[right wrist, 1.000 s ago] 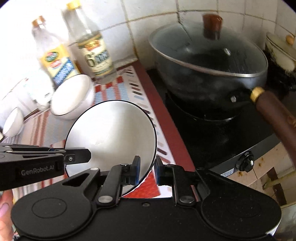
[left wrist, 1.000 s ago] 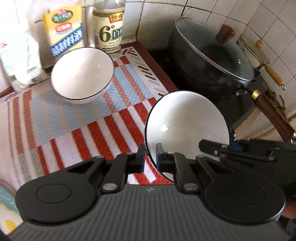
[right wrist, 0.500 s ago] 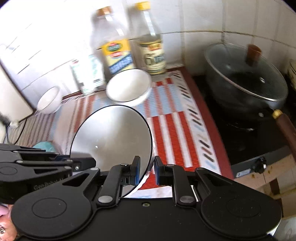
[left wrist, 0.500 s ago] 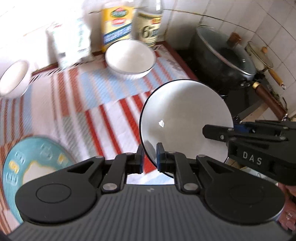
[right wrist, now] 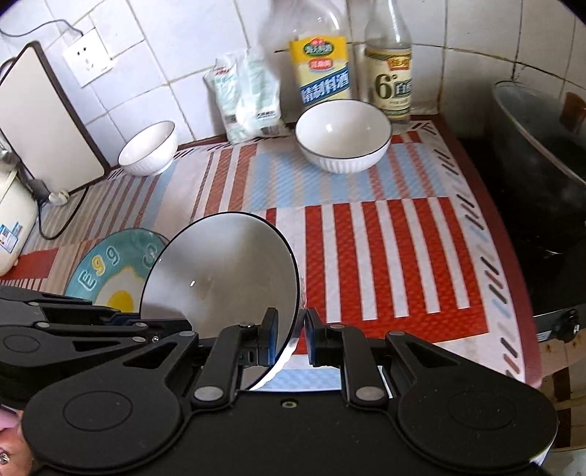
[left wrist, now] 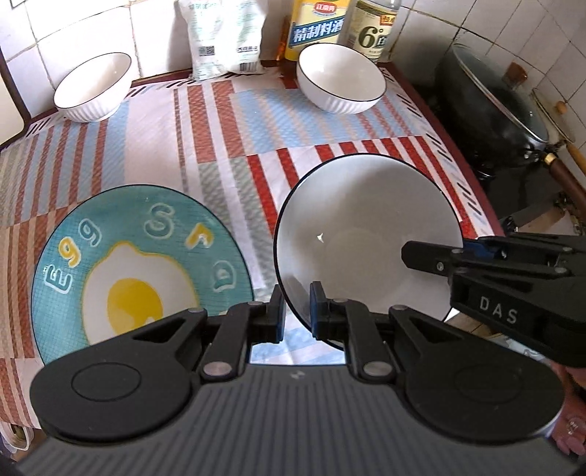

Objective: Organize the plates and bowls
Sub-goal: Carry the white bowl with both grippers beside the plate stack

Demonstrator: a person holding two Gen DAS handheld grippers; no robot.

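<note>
Both grippers hold one white bowl with a dark rim (left wrist: 366, 238) above the striped cloth. My left gripper (left wrist: 296, 309) is shut on its near left rim. My right gripper (right wrist: 289, 331) is shut on its right rim, and it shows in the left wrist view (left wrist: 476, 256) at the bowl's right side. The held bowl also shows in the right wrist view (right wrist: 219, 278). A teal egg-print plate (left wrist: 139, 263) lies flat just left of the bowl. Two more white bowls stand at the back: one at back left (left wrist: 93, 86), one at back right (left wrist: 340, 82).
A salt bag (left wrist: 223, 36) and two bottles (left wrist: 318, 25) stand against the tiled wall. A black lidded wok (left wrist: 501, 110) sits on the stove at right. A cutting board (right wrist: 47, 124) and a white appliance (right wrist: 11, 227) stand at far left.
Both grippers have carried the bowl back and left, away from the wok. The egg plate and the back left bowl have come fully into view.
</note>
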